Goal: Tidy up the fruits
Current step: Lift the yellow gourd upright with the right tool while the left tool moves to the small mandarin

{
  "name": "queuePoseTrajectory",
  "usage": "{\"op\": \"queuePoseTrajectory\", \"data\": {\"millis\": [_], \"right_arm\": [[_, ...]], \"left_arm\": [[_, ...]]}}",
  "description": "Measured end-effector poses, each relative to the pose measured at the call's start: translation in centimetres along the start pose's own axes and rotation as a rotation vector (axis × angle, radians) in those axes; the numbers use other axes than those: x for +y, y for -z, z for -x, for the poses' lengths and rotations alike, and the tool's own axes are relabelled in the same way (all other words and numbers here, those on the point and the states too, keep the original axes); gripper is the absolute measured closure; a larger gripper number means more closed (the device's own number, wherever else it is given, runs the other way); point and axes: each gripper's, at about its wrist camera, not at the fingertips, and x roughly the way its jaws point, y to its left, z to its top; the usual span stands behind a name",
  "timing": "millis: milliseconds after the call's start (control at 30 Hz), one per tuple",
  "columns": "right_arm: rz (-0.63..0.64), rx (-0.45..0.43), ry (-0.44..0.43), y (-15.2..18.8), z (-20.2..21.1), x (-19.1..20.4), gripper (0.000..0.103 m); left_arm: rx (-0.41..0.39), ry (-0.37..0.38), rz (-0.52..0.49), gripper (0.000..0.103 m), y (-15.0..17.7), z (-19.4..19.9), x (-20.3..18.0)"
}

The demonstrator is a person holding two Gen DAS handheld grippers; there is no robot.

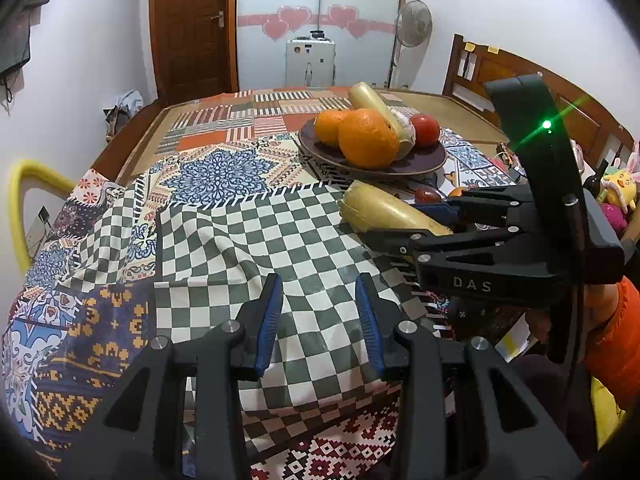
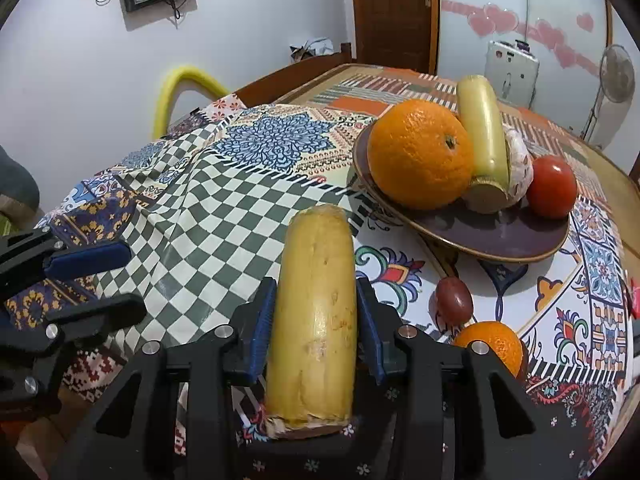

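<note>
From the left wrist, the left claw point(image 1: 318, 320) hangs with its blue-padded jaws a little apart and nothing between them, over the green-and-white checked part of the patchwork cloth point(image 1: 224, 240) covering the desk. Ahead and to its right, the right claw point(image 1: 404, 232) grips the long yellow peeled-looking fruit point(image 1: 384, 210). Beyond that sits the dark brown round plate point(image 1: 424, 160), carrying two oranges point(image 1: 366, 138), a second pale yellow fruit and a red tomato point(image 1: 425, 130). From the right wrist, the right claw point(image 2: 316, 320) is clenched on the long yellow fruit point(image 2: 316, 304), both blue pads pressing its sides. Just right of the claw lie a small dark-red round fruit point(image 2: 454, 300) and a small orange point(image 2: 490, 344) on the cloth; the plate point(image 2: 500, 236) stands ahead to the right.
</note>
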Motion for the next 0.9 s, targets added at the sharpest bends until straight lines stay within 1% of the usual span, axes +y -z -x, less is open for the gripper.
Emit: {"op": "queuePoseTrajectory", "data": {"millis": [67, 167, 267, 333, 400, 500, 600, 733, 900], "right_arm": [[-0.007, -0.007, -0.009, 0.2, 0.2, -0.1, 0.068], [-0.053, -0.021, -0.068, 0.4, 1.0, -0.8, 0.068], [-0.081, -0.066, -0.085, 0.4, 2.8, -1.5, 0.068], [-0.094, -0.108, -0.087, 0.4, 4.8, -2.1, 0.068], [-0.098, -0.143, -0.073, 0.5, 6.3, -2.7, 0.068], [-0.108, -0.198, -0.033, 0.8, 9.2, -4.0, 0.068], [-0.106, -0.236, 0.039, 1.3, 11.3, -5.4, 0.068], [-0.117, -0.253, 0.11, 2.2, 12.7, -7.5, 0.068], [-0.149, -0.253, 0.148, 3.7, 12.9, -9.7, 0.068]], "left_arm": [[0.004, -0.004, 0.002, 0.066, -0.1, -0.1, 0.0], [-0.004, 0.0, 0.01, 0.066, -0.3, 0.2, -0.1], [-0.012, 0.0, 0.012, 0.066, -0.9, 0.5, -0.3], [-0.02, 0.007, 0.009, 0.066, -1.3, 0.7, -0.8], [-0.026, 0.014, 0.004, 0.065, -1.7, 0.9, -1.3], [-0.038, 0.028, -0.006, 0.059, -2.3, 1.0, -2.5], [-0.042, 0.047, -0.023, 0.057, -2.9, 0.7, -4.1], [-0.035, 0.081, -0.038, 0.053, -3.6, -0.2, -6.2], [-0.008, 0.115, -0.048, 0.052, -4.2, -2.3, -8.6]]}}
